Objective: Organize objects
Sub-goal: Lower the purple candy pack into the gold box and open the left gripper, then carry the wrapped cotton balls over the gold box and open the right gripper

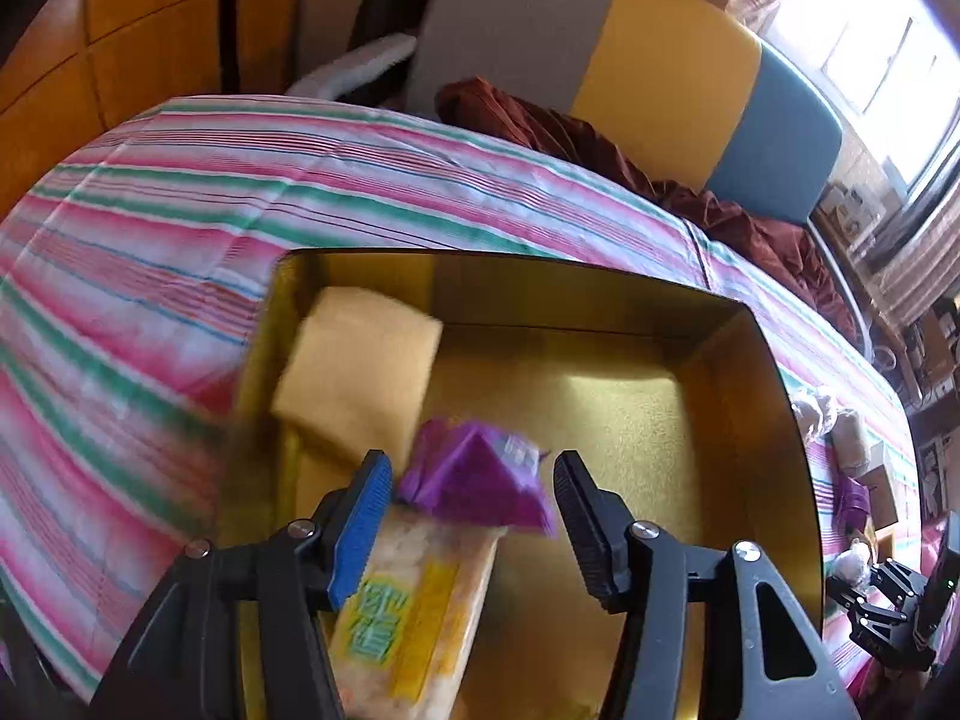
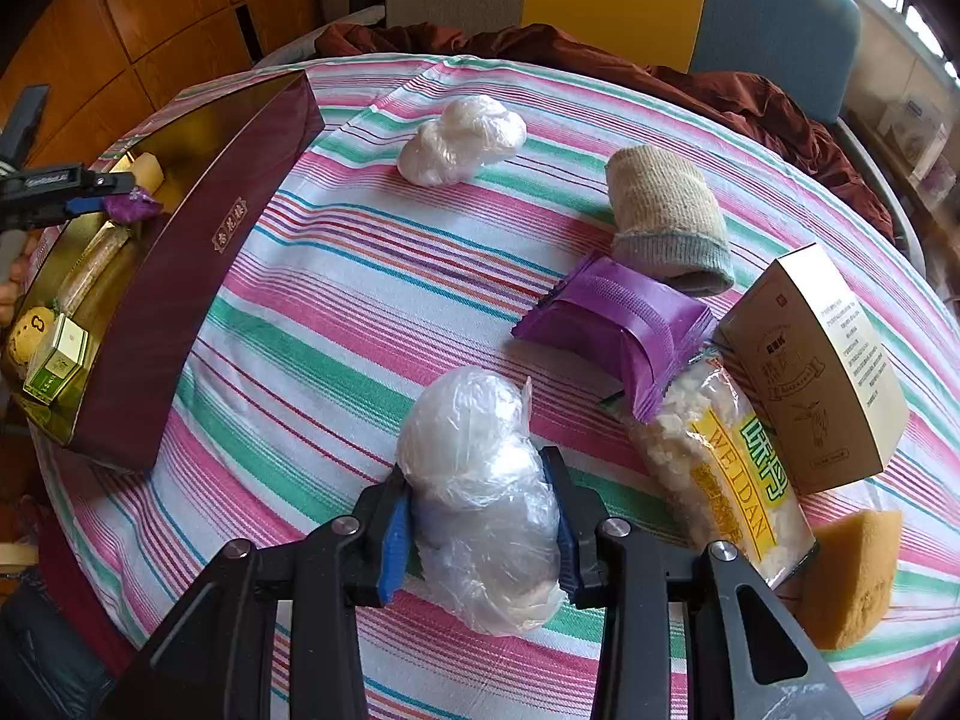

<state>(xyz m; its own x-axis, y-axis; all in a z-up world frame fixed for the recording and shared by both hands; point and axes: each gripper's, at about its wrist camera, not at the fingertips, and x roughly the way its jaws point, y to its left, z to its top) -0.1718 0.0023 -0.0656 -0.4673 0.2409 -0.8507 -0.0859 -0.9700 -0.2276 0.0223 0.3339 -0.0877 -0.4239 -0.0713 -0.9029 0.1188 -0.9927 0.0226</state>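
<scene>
Jaws of the left gripper (image 1: 474, 516) stood open over the gold-lined box (image 1: 774, 372), with a small purple packet (image 1: 474, 480) blurred between them; whether either pad touched it could not be told. Under the packet, at the lower middle of the left wrist frame, lay a long clear snack pack (image 1: 414, 612) with yellow and green print, and a pale yellow sponge (image 1: 360, 378) leaned in the box's upper left corner. The box sat on a striped cloth (image 1: 150, 228) covering the surface.

The right gripper (image 2: 483, 516) had its jaws closed on a white lump wrapped in clear plastic (image 2: 480, 498), low in the middle of the right wrist frame. A second wrapped lump (image 2: 462, 138) lay near the top centre. To the right of centre lay a knitted sock roll (image 2: 666, 222), a larger purple packet (image 2: 618, 324), a second snack pack (image 2: 720, 468), a tan carton (image 2: 828, 372) and, at the lower right edge, another sponge (image 2: 852, 576). At the left edge the box showed its maroon outer wall, holding a green carton (image 2: 57, 366) and a round cookie (image 2: 30, 330).
</scene>
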